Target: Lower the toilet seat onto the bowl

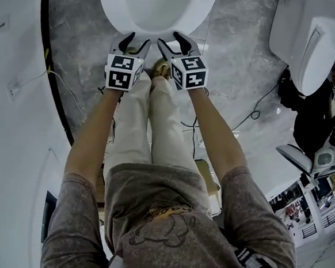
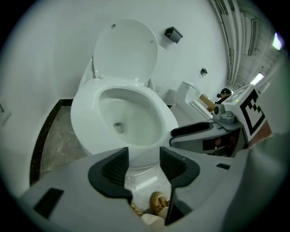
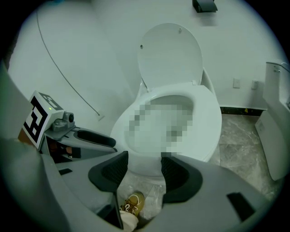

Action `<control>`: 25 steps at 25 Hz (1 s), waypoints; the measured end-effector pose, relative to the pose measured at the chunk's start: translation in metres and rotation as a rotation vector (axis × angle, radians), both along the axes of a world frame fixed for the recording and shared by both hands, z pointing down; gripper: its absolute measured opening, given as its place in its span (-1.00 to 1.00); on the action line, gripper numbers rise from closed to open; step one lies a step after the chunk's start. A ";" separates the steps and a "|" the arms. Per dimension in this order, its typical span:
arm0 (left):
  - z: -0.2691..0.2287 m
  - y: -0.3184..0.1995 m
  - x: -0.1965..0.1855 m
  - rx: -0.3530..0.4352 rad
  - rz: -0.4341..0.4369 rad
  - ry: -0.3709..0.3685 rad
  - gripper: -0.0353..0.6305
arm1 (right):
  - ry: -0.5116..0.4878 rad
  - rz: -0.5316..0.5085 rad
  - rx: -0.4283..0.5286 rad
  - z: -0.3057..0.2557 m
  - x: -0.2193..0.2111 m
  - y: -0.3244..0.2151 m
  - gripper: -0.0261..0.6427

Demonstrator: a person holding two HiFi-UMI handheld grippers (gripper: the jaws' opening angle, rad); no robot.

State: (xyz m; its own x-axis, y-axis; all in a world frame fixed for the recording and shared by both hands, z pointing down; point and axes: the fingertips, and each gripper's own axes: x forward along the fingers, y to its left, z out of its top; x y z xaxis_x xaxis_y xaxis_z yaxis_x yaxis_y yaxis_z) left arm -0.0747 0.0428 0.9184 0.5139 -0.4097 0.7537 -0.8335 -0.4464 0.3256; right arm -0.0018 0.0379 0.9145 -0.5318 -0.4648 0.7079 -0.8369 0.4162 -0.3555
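Plainly, the toilet seat (image 2: 86, 118) is seen lying flat on the bowl (image 2: 134, 113), while the lid (image 2: 127, 50) is stood upright behind it against the white wall. The left tool (image 2: 144, 164) is held released, its dark pads set apart with nothing between them, only the front of the bowl and the floor being seen through the gap. The right tool (image 3: 145, 170) is likewise held released and empty, just beside the left one. From the head view both are shown side by side just in front of the bowl's front rim, neither one touching it, with bare forearms stretched down to them. A tan shoe (image 3: 131, 203) is seen below on the grey marbled floor (image 1: 237, 67). A second toilet (image 1: 304, 39) is stood well apart at the right.
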 end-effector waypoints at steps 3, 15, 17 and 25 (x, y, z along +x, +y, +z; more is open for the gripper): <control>-0.002 0.003 -0.001 -0.006 0.013 0.008 -0.24 | 0.008 0.003 -0.012 -0.001 -0.001 0.002 -0.19; -0.219 -0.069 -0.008 0.160 -0.043 0.087 -0.24 | -0.068 0.111 0.162 -0.209 0.018 -0.054 -0.19; -0.270 -0.071 -0.009 0.197 -0.043 0.103 -0.24 | -0.086 0.105 0.199 -0.258 0.017 -0.053 -0.19; -0.458 -0.061 -0.007 0.376 0.014 0.153 -0.24 | -0.155 0.093 0.386 -0.437 0.028 -0.042 -0.19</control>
State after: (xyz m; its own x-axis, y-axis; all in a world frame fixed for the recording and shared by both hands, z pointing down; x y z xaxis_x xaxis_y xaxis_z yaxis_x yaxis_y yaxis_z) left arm -0.0813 -0.0178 0.4605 0.6158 -0.6344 0.4673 -0.7812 -0.5690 0.2570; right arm 0.0262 -0.0042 0.4772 -0.5619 -0.7307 0.3876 -0.8258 0.4688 -0.3134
